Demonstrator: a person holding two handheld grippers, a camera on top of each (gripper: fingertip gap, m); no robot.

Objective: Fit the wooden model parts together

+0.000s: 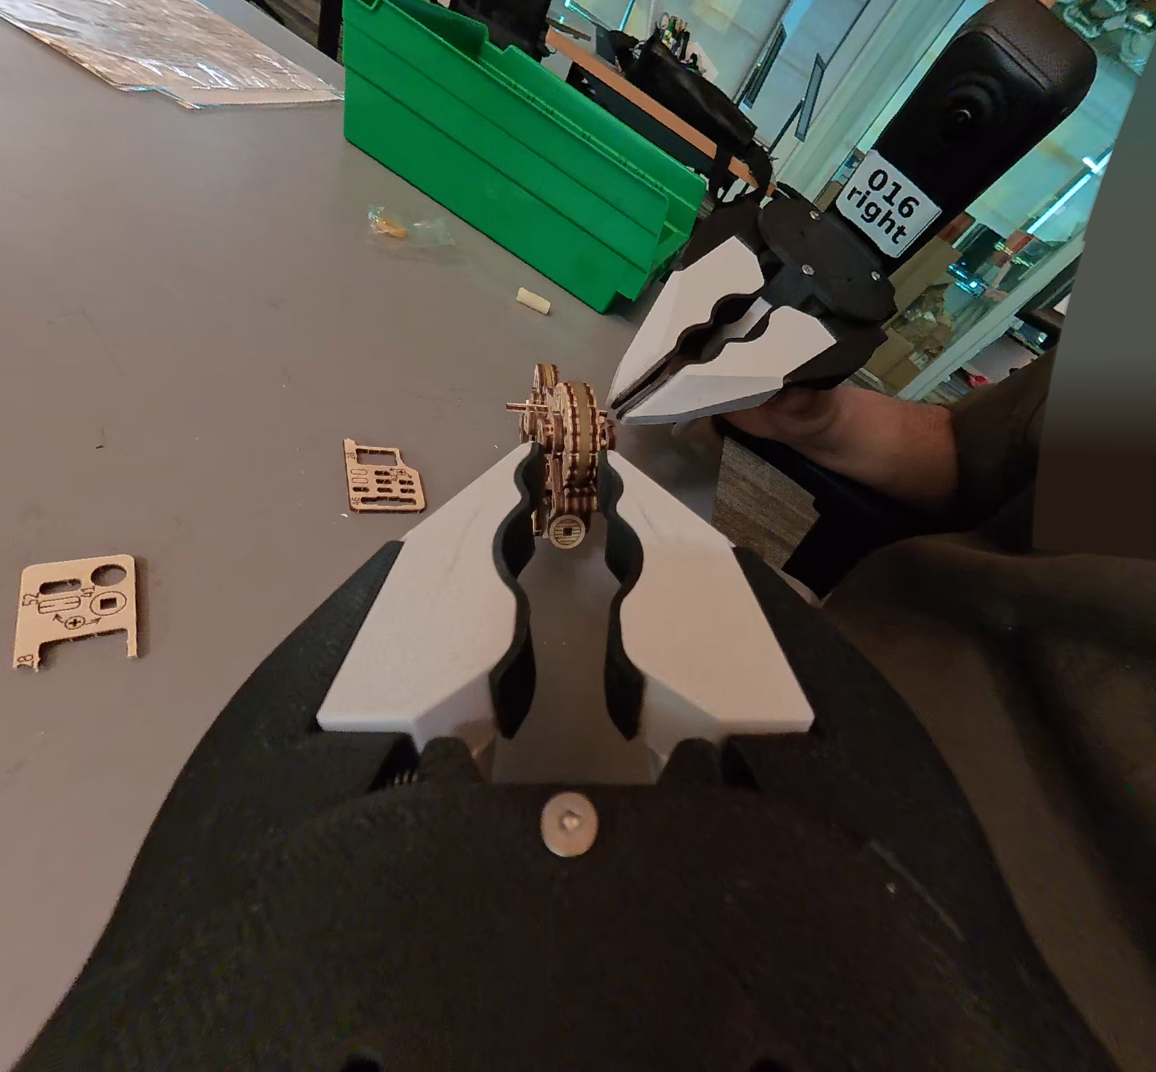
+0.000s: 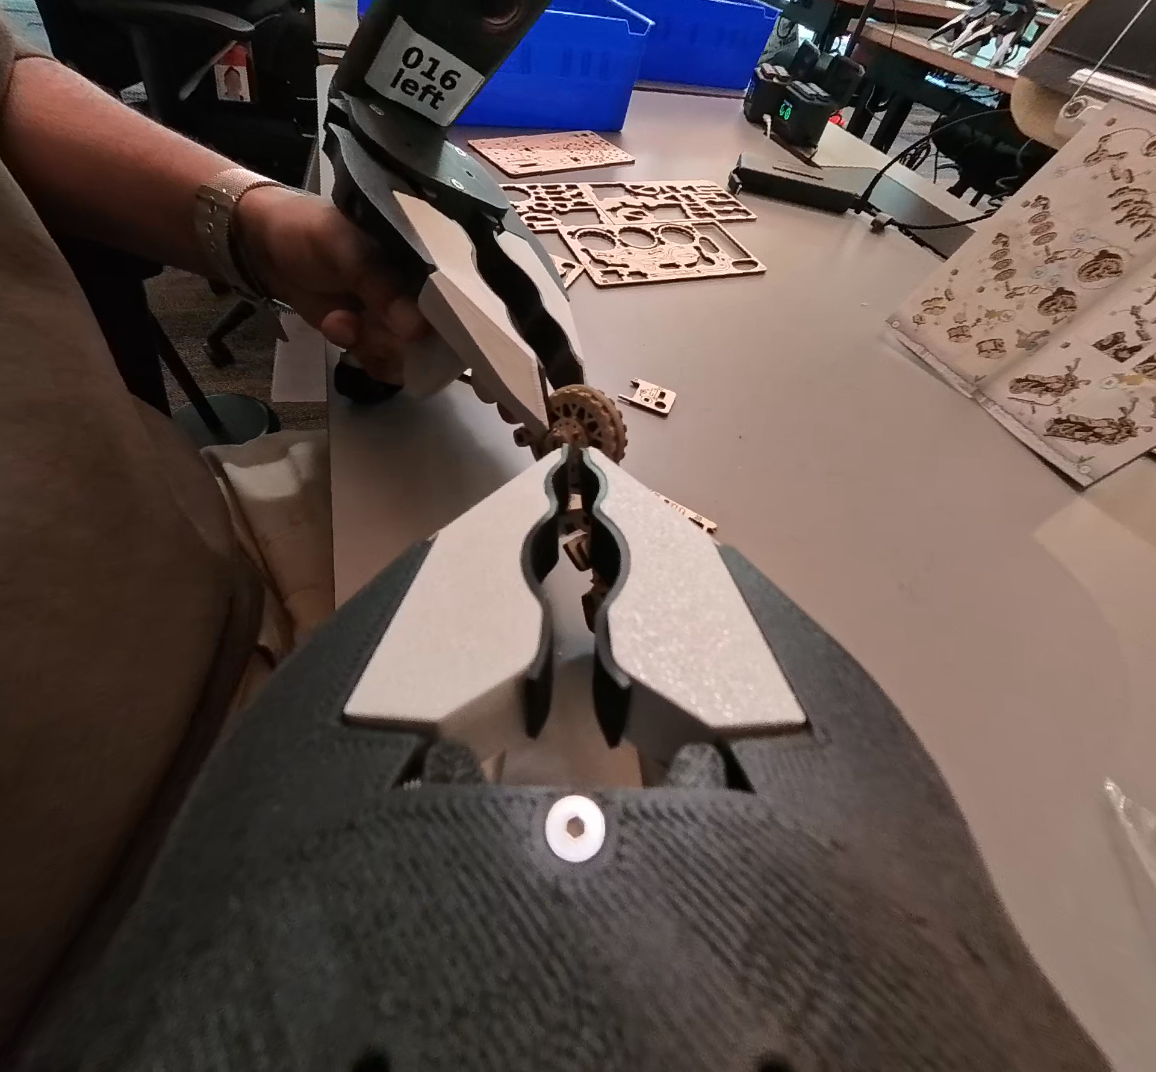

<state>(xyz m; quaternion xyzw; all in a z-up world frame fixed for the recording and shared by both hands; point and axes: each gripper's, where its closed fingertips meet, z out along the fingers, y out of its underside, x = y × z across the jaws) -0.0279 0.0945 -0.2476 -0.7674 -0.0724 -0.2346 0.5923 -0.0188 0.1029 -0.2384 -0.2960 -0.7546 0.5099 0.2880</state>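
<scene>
The wooden model (image 1: 566, 447), a small cluster of toothed wheels and axles, is held above the grey table (image 1: 187, 322) between my left gripper's (image 1: 569, 454) fingertips, which are shut on it. My right gripper (image 1: 616, 410) comes in from the right. Its jaws are closed, and the tips pinch the model's right edge. In the right wrist view, the model's toothed wheel (image 2: 588, 422) shows just past my right gripper (image 2: 572, 452). The left gripper (image 2: 544, 410) reaches it from the upper left, held by a hand. More wooden bits show through the gap between my right fingers.
Two loose wooden frame pieces (image 1: 383, 477) (image 1: 78, 610) lie on the table to the left. A green bin (image 1: 513, 166), a small bag (image 1: 406, 225) and a white bit (image 1: 533, 300) lie beyond. Cut-out wooden sheets (image 2: 632, 228), blue bins (image 2: 563, 72), an instruction sheet (image 2: 1063, 316) and a small piece (image 2: 647, 397) lie farther off. Left and right tips are no more than a few centimetres apart. My left tips are roughly 12 cm from the small piece (image 2: 647, 397). My left wrist view (image 1: 106, 599) looks at it from another angle.
</scene>
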